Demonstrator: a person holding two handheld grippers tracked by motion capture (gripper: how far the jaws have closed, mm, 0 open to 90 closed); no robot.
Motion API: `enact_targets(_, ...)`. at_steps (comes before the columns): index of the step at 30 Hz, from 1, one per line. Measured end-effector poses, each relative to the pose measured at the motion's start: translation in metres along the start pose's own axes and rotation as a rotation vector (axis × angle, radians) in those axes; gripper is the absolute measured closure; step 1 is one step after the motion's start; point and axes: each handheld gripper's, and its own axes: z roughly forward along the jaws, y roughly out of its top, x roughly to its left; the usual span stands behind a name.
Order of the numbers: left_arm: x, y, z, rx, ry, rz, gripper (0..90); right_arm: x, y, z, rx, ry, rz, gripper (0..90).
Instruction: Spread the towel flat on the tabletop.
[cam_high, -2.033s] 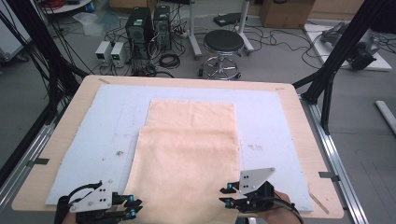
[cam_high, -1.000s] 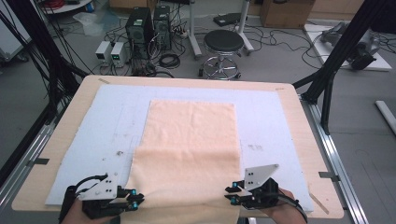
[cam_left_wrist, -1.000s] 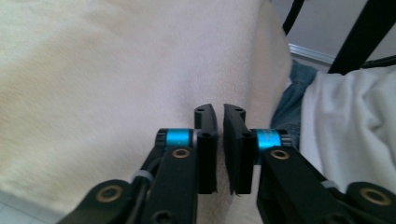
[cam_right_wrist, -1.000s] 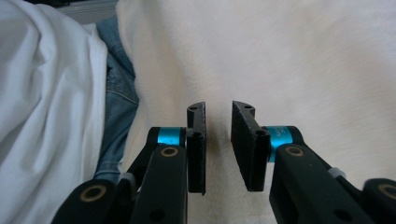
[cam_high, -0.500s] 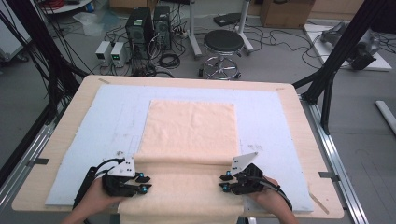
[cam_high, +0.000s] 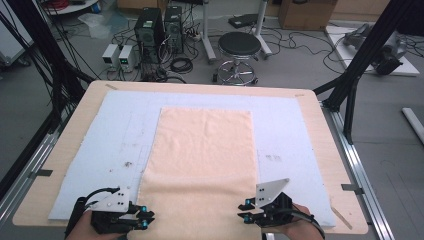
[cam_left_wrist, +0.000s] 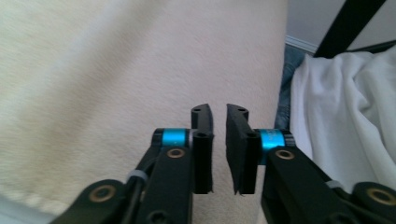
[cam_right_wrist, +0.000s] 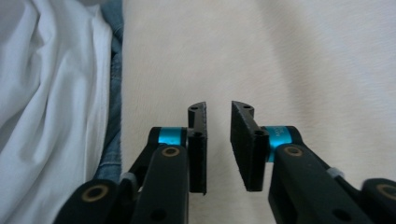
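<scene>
On the blue mat (cam_high: 295, 130), the peach towel (cam_high: 202, 150) lies flat, its near end hanging over the mat's near edge. You hold the left gripper (cam_high: 142, 218) and right gripper (cam_high: 243, 209) at the towel's near corners, jaws parted by a narrow gap, gripping nothing. No fold is made yet; all folding remains.

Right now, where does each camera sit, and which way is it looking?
High view: above the person's side, looking forward and down at the table; both hands with left gripper and right gripper show.
Left gripper view: rides the left gripper, looking along its fingers.
Right gripper view: rides the right gripper, likewise.
All share the peach towel.
</scene>
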Motion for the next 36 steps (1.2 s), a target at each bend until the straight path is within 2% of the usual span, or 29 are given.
enact_targets(4, 0.022, 0.007, 0.002, -0.040, 0.108, -0.014, 67.1, -0.020, 0.003, -0.005, -0.014, -0.107, 0.035, 65.8)
enact_targets(7, 0.046, 0.013, 0.009, -0.066, 0.179, -0.051, 65.4, -0.046, 0.004, -0.002, -0.019, -0.171, 0.073, 62.7)
enact_targets(10, 0.072, 0.018, 0.021, -0.059, 0.241, -0.088, 63.4, -0.077, 0.003, 0.004, -0.026, -0.226, 0.135, 59.4)
enact_targets(15, 0.112, 0.021, 0.042, -0.044, 0.403, -0.163, 60.6, -0.126, -0.003, 0.018, 0.019, -0.301, 0.235, 57.0)
enact_targets(16, 0.119, 0.020, 0.046, -0.036, 0.417, -0.184, 60.5, -0.133, -0.004, 0.021, 0.027, -0.311, 0.248, 56.6)
enact_targets(18, 0.131, 0.017, 0.053, -0.003, 0.426, -0.242, 61.8, -0.146, -0.009, 0.027, 0.027, -0.318, 0.284, 57.2)
enact_targets(19, 0.134, 0.016, 0.054, -0.017, 0.421, -0.255, 64.1, -0.152, -0.011, 0.029, 0.028, -0.317, 0.304, 59.1)
enact_targets(20, 0.135, 0.017, 0.055, -0.015, 0.428, -0.256, 67.4, -0.156, -0.013, 0.031, 0.033, -0.313, 0.319, 61.3)
enact_targets(22, 0.136, 0.019, 0.056, -0.001, 0.441, -0.247, 71.0, -0.160, -0.016, 0.032, 0.007, -0.298, 0.350, 69.6)
enact_targets(24, 0.138, 0.022, 0.058, 0.008, 0.458, -0.247, 72.6, -0.162, -0.016, 0.033, 0.004, -0.300, 0.334, 74.9)
enact_targets(27, 0.142, 0.022, 0.059, -0.008, 0.485, -0.274, 72.5, -0.164, -0.017, 0.032, -0.003, -0.293, 0.354, 76.9)
enact_targets(28, 0.142, 0.022, 0.060, -0.019, 0.486, -0.289, 72.3, -0.165, -0.017, 0.032, -0.007, -0.292, 0.355, 76.9)
enact_targets(32, 0.142, 0.022, 0.054, -0.018, 0.490, -0.273, 66.4, -0.163, -0.016, 0.029, -0.021, -0.296, 0.355, 71.8)
enact_targets(35, 0.145, 0.023, 0.046, -0.102, 0.464, -0.315, 65.2, -0.164, -0.012, 0.026, -0.053, -0.299, 0.365, 62.7)
enact_targets(36, 0.146, 0.024, 0.045, -0.113, 0.457, -0.315, 63.6, -0.164, -0.010, 0.024, -0.069, -0.300, 0.371, 57.2)
